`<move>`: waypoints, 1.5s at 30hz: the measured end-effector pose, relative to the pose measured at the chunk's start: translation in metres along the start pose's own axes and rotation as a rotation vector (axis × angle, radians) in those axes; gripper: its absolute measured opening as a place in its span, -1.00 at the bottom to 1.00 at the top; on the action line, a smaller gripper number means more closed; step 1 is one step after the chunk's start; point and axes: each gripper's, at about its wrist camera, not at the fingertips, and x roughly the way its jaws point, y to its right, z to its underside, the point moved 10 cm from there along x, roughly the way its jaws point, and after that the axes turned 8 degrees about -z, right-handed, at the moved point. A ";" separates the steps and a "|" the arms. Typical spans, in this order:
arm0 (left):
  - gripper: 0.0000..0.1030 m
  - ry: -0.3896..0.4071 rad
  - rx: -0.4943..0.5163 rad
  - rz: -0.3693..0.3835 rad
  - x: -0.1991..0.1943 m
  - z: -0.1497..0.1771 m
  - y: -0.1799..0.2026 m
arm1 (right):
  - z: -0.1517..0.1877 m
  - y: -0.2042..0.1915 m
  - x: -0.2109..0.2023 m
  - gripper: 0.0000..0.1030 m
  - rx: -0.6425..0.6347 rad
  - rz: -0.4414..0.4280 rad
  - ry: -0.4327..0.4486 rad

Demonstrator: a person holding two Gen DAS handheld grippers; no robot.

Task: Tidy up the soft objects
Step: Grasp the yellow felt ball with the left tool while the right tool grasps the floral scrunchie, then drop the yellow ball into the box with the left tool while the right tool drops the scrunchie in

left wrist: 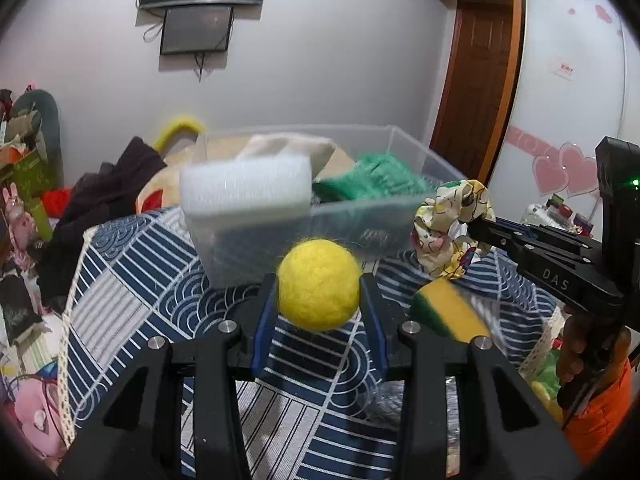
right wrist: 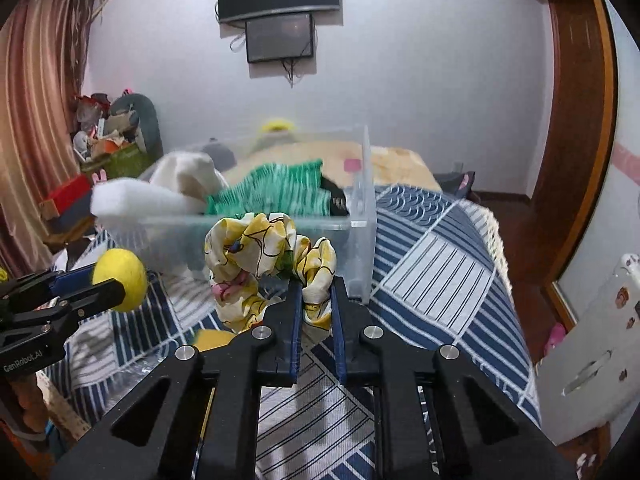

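Note:
My left gripper (left wrist: 319,292) is shut on a yellow felt ball (left wrist: 318,283) and holds it above the table, in front of a clear plastic bin (left wrist: 360,216). My right gripper (right wrist: 316,300) is shut on a yellow patterned fabric scrunchie (right wrist: 264,256), just before the bin's near wall (right wrist: 280,236). The bin holds a white foam block (left wrist: 246,184), a cream cloth (left wrist: 288,146) and a green knit piece (left wrist: 372,178). A yellow-green sponge (left wrist: 448,312) lies on the blue patterned tablecloth (left wrist: 132,264). The ball (right wrist: 120,280) and left gripper (right wrist: 100,286) show at the left of the right wrist view.
A bed with clothes lies behind the bin (left wrist: 120,184). Clutter and boxes stand at the far left (left wrist: 24,168). A wooden door (left wrist: 476,92) is at the right. The table's fringed edge (right wrist: 492,240) drops off to the right.

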 end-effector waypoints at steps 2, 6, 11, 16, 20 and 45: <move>-0.23 0.025 -0.001 0.000 -0.009 -0.007 0.001 | -0.006 -0.003 -0.007 -0.77 -0.009 0.000 0.023; -0.23 0.066 -0.007 -0.002 -0.022 -0.025 -0.001 | -0.020 -0.008 -0.019 -0.77 -0.024 -0.008 0.069; -0.23 0.113 -0.022 -0.006 -0.032 -0.050 -0.007 | -0.041 -0.013 -0.028 -0.77 -0.043 -0.009 0.124; -0.22 0.148 -0.024 -0.021 -0.032 -0.075 -0.013 | -0.057 -0.014 -0.028 -0.77 -0.055 -0.003 0.159; -0.22 0.164 -0.021 -0.026 -0.029 -0.093 -0.016 | -0.071 -0.016 -0.025 -0.77 -0.057 0.007 0.184; -0.21 -0.019 -0.017 -0.035 0.079 -0.096 -0.022 | -0.063 -0.033 0.052 -0.77 -0.101 -0.008 0.013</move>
